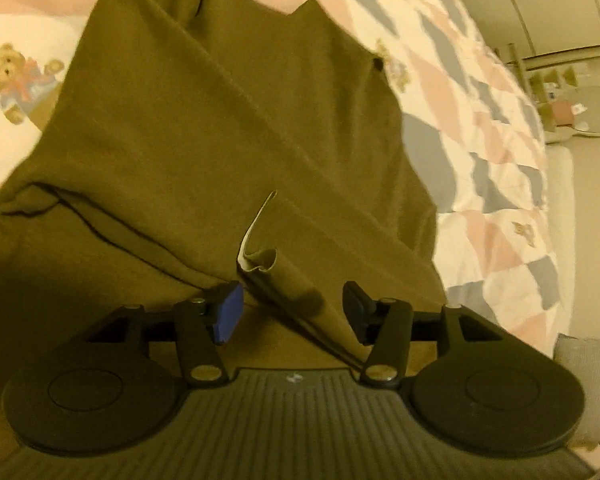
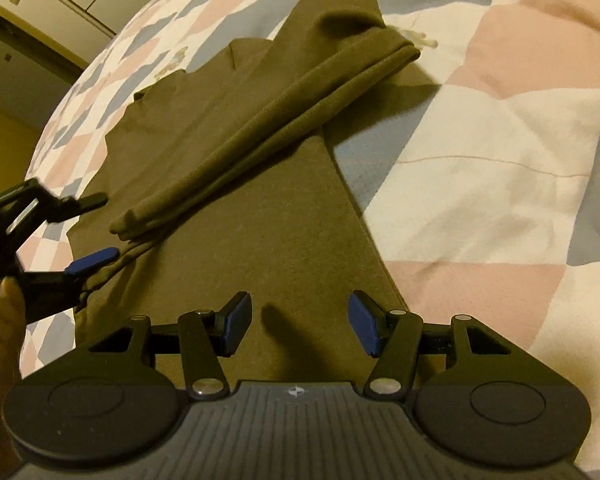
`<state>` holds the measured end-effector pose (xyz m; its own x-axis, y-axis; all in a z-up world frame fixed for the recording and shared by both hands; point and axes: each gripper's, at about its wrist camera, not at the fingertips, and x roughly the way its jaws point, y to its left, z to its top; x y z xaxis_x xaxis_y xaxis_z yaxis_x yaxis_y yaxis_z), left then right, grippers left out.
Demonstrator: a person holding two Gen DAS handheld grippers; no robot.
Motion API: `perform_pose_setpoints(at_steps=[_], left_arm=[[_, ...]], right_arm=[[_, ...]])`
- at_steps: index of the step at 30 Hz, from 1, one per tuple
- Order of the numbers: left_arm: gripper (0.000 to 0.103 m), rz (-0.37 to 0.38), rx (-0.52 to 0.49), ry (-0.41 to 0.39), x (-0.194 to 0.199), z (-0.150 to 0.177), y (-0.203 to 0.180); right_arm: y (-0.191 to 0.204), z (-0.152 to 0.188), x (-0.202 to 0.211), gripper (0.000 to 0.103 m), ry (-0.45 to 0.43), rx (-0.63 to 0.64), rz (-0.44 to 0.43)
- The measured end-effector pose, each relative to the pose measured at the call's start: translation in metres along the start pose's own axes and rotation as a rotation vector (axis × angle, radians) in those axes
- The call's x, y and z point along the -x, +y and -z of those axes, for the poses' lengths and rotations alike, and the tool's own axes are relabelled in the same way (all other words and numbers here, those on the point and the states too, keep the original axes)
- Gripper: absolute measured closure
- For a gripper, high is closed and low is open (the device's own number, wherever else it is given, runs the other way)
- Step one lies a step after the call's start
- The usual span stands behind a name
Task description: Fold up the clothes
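The olive-green knit garment (image 2: 260, 184) is spread on the patchwork-quilted bed (image 2: 500, 160), long axis running away from both grippers, a raised hem fold standing between the left gripper (image 1: 292, 312)'s released jaws, while the right gripper (image 2: 300, 320)'s parted jaws hover empty above the cloth.

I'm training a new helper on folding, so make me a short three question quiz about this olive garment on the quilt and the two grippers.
1. True or false: the left gripper is clamped shut on the olive garment.
2. What does the garment lie on? A) a wooden table B) a patchwork quilt C) a tiled floor
3. Fill in: in the right wrist view, a long folded band of the garment runs ____ across the flat part.

Key
1. False: its jaws stand open, with a raised fold of cloth between them.
2. B
3. Diagonally. The right gripper is open above the flat cloth.
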<state>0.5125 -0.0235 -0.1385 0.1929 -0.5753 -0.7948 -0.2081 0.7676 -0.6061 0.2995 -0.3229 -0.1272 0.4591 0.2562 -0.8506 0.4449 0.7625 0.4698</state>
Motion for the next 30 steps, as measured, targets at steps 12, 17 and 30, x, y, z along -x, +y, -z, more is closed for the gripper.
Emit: perform_pose_setpoints(at_steps=[12,17,30], left_arm=[[0.102,-0.022,-0.664,-0.571,0.138,0.02,-0.097],[0.101,-0.342,-0.743,-0.557,0.133,0.015,-0.032],[0.098,-0.406,-0.385,-0.325,0.072,-0.017,0.054]], right_arm=[[-0.012,-0.011,-0.007,0.047,0.06,-0.011,-0.044],[-0.008,-0.01,-0.009,0.043,0.064,0.004,-0.036],[0.036,-0.042,0.023,0.052,-0.126,0.258,0.105]])
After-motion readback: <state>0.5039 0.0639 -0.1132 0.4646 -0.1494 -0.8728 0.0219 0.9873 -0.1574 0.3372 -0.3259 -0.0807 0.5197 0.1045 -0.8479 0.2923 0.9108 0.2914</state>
